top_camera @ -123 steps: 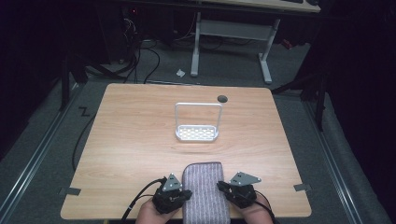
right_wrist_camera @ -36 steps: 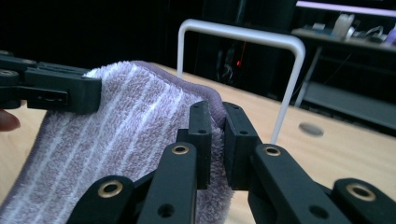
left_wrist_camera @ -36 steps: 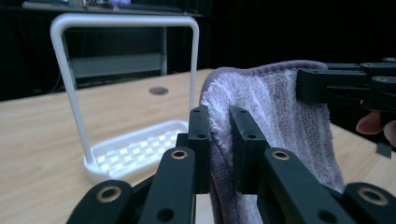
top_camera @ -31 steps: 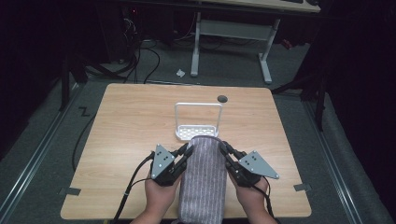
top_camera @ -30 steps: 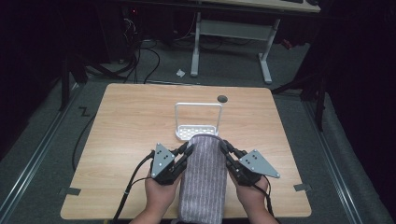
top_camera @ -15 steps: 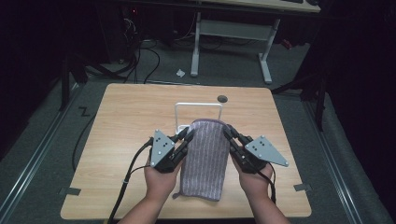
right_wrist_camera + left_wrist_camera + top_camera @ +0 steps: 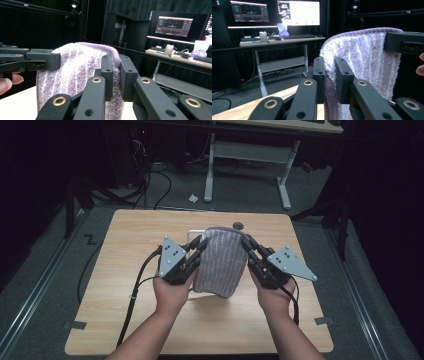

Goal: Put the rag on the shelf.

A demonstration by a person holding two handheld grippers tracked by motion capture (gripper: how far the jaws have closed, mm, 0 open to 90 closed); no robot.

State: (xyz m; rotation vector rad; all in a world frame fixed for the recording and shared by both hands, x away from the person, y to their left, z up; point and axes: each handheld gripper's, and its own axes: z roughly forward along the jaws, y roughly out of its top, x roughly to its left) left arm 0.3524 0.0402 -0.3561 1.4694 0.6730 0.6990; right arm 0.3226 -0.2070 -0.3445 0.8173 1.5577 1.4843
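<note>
Towel: a lilac striped towel [image 7: 220, 262] hangs folded in the air above the middle of the bench [image 7: 125, 310], its top edge level between the two tools and its lower end loose, clear of the wood.
Left hand-held gripper: the left hand-held gripper [image 7: 201, 243] pinches the towel's top left corner; in the left gripper view [image 7: 329, 77] its jaws stand narrow with terry cloth [image 7: 364, 60] squeezed between them.
Right hand-held gripper: the right hand-held gripper [image 7: 246, 241] clamps the top right corner; in the right gripper view [image 7: 115, 75] its jaws are nearly together on the fabric [image 7: 75, 67].
Hands: the left hand [image 7: 172, 292] and the right hand [image 7: 272, 297] come in from the near edge, one on each side of the towel.
Rack: a white wire rack [image 7: 191, 234] stands on the bench just beyond the towel, mostly hidden by it.
Far edge: a small dark round thing [image 7: 238, 225] sits near the bench's far edge.
Background: a desk with lit monitors [image 7: 298, 12] stands beyond the bench.
</note>
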